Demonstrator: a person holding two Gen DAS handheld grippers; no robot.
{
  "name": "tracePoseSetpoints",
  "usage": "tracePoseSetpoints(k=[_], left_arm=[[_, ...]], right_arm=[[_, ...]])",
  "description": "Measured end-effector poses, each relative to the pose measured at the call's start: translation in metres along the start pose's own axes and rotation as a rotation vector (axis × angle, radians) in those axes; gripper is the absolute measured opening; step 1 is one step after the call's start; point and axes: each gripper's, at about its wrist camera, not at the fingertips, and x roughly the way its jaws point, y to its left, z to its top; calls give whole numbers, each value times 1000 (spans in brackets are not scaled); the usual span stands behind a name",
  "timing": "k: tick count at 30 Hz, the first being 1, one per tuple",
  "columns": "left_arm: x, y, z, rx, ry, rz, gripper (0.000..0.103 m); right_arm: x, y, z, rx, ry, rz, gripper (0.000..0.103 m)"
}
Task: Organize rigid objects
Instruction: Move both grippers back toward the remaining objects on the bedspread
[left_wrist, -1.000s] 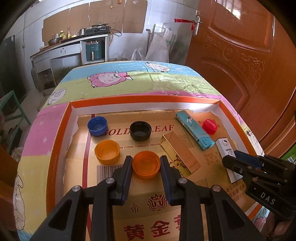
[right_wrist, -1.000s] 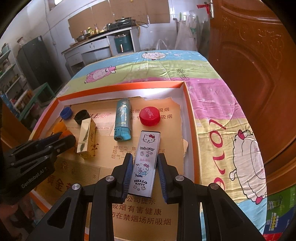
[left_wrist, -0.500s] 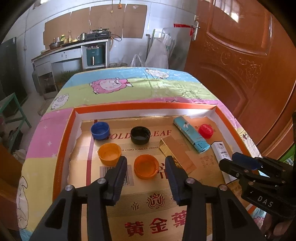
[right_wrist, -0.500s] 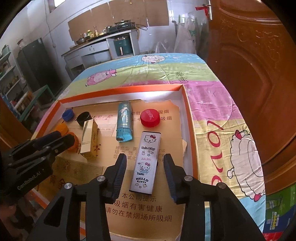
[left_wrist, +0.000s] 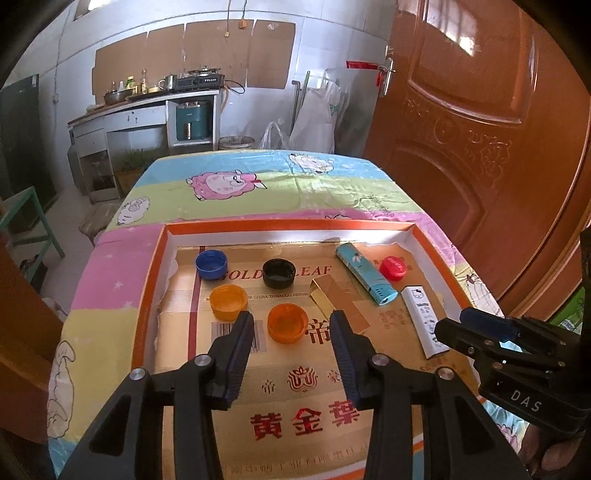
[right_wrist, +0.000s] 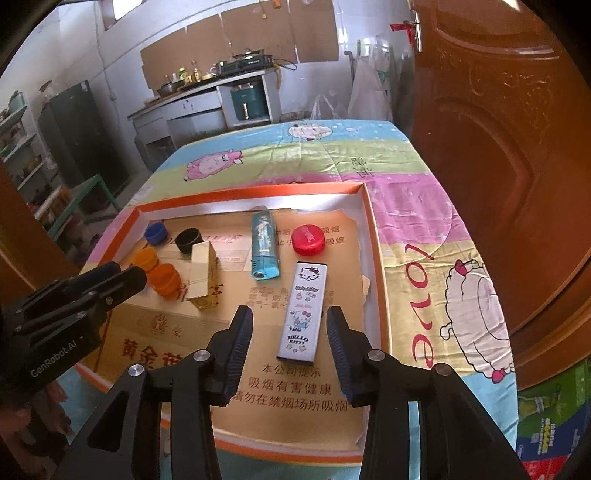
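Note:
An orange-rimmed cardboard tray (left_wrist: 147, 280) holds the objects. My left gripper (left_wrist: 291, 321) is open, its fingers either side of an orange cap (left_wrist: 287, 322) without touching it. A second, lighter orange cap (left_wrist: 228, 301), a blue cap (left_wrist: 211, 264) and a black cap (left_wrist: 279, 272) lie beyond. A gold box (left_wrist: 338, 302), a teal lighter (left_wrist: 365, 275) and a red cap (left_wrist: 392, 267) lie to the right. My right gripper (right_wrist: 290, 317) is open around the near end of a white Hello Kitty lighter (right_wrist: 303, 308), which lies flat.
The tray (right_wrist: 373, 236) sits on a table with a cartoon sheep cloth (left_wrist: 258, 184). A wooden door (left_wrist: 480, 129) stands close on the right. A kitchen counter (left_wrist: 147, 107) is at the back. A green stool (left_wrist: 29, 218) stands left of the table.
Both grippers have opened and drawn back. The left let go of the orange cap, the right let go of the Hello Kitty lighter. Both objects stay where they lay.

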Motion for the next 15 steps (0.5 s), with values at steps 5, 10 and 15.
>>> tracePoseSetpoints(k=[5,10,15], left_arm=[[-15,0,-2,-4,-17,-1,43],[-29,0,-6,-4,-28,-3,43],[-43,-2,-10,-2,-40,-1,43]], right_arm=[[-14,5,-3,-6,-15,0,43],[-28,10,-7,-12,-27,-1,43],[-41,16,-12,-19,-39,0,43]])
